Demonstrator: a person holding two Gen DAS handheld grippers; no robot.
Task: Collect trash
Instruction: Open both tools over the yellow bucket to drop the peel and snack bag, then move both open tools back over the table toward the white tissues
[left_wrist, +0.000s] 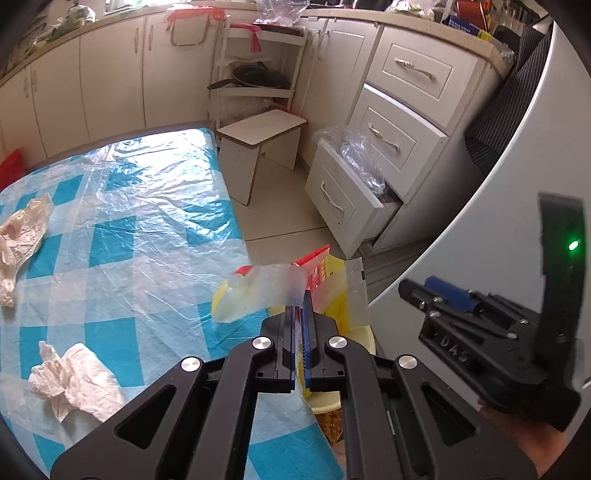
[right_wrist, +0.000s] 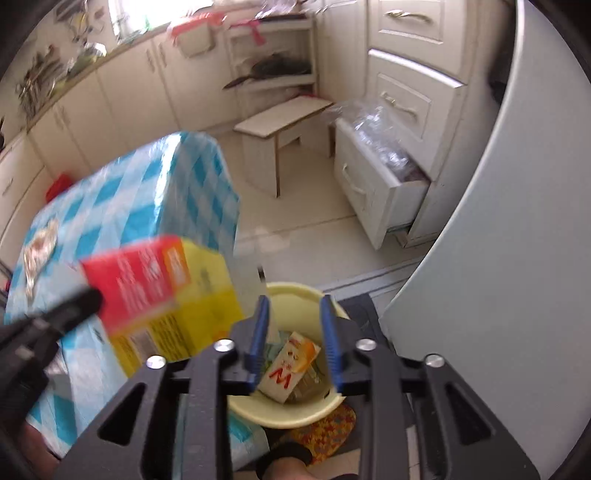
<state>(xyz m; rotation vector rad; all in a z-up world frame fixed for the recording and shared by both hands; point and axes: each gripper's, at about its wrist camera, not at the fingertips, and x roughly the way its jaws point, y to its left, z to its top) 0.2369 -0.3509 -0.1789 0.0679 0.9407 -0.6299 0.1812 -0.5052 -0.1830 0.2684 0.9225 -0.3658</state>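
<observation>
My left gripper (left_wrist: 302, 306) is shut on a red and yellow package (left_wrist: 325, 280) with a clear wrapper flap, held beyond the table's right edge; the same package (right_wrist: 166, 291) shows blurred in the right wrist view. My right gripper (right_wrist: 295, 332) is open and empty above a pale yellow bin (right_wrist: 314, 413) on the floor, which holds a white carton (right_wrist: 288, 369). Crumpled paper (left_wrist: 77, 380) and a crumpled beige wrapper (left_wrist: 22, 236) lie on the blue checked table (left_wrist: 147, 221).
An open bottom drawer (left_wrist: 347, 192) holds clear plastic. A small white stool (left_wrist: 258, 147) stands past the table. A grey fridge door (right_wrist: 517, 221) is at the right. A patterned mat (right_wrist: 325, 432) lies under the bin.
</observation>
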